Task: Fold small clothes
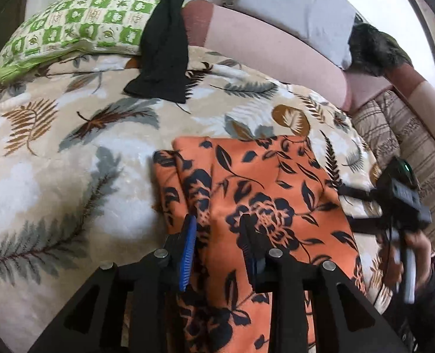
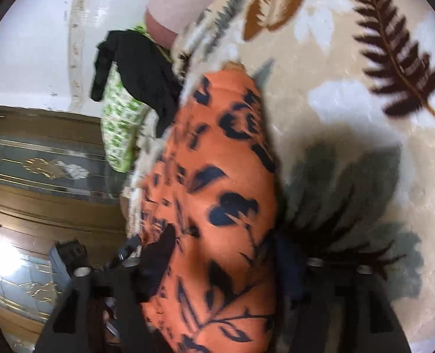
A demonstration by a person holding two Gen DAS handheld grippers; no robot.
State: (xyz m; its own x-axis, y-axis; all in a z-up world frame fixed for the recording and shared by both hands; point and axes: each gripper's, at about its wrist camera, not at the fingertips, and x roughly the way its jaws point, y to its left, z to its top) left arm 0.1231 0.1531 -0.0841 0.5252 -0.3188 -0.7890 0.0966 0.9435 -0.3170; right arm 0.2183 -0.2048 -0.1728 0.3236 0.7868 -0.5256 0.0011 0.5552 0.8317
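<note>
Orange floral garment (image 1: 255, 194) lies folded into a long strip on the leaf-print blanket (image 1: 70, 147), long axis running away from the left gripper (image 1: 217, 235), whose part-open jaws straddle its near end; right gripper (image 2: 226, 253) stands wide around it, neither visibly pinching

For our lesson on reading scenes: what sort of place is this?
Probably a bedroom at home: a leaf-patterned blanket over a bed, a green checked pillow beside a padded headboard.
</note>
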